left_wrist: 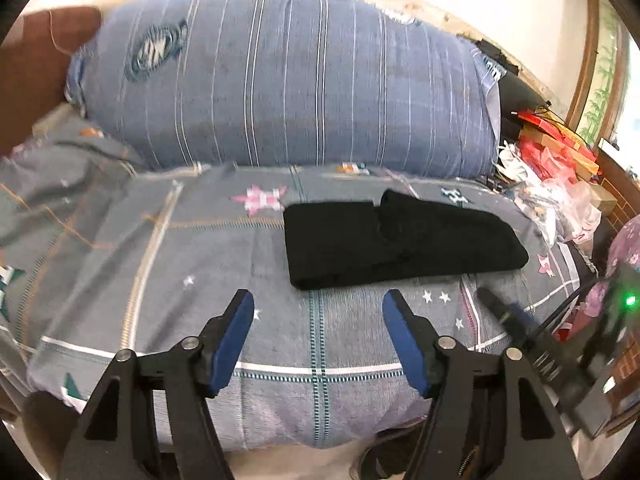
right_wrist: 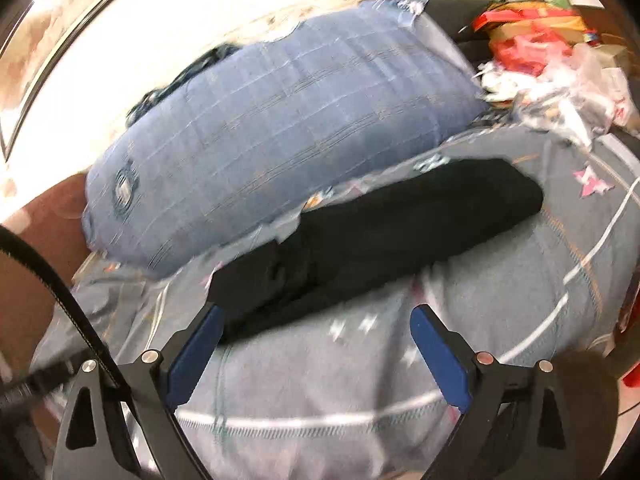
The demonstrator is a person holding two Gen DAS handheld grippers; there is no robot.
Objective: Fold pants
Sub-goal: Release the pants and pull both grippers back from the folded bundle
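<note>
At nine o'clock in the left wrist view a brown headboard (left_wrist: 44,60) edges the frame, and from ten to one o'clock a big striped blue pillow (left_wrist: 280,80) lies across the back of the bed. Below it the grey patterned bedsheet (left_wrist: 160,264) spreads over the mattress, and on it, just right of centre, the black pants (left_wrist: 400,244) lie as a long, flat, already doubled-over strip running from centre toward three o'clock. The left gripper (left_wrist: 318,300) hangs at six o'clock, jaws spread wide with nothing between them, short of the near edge of the pants and not touching them. At three o'clock a heap of red packets and plastic bags (left_wrist: 552,160) sits off the bed's far side. In the right wrist view, which is blurred, the pants (right_wrist: 380,236) run from eight o'clock up toward two o'clock; the right gripper (right_wrist: 316,312) is also wide open and empty, its left finger just at, perhaps touching, the near end of the cloth. The fabric looks soft, light and limp, so it will likely sag and slip if pinched at one point; the safer hold would be at the two corners of one short end, through all layers, lifted together and carried over toward the opposite end.
</note>
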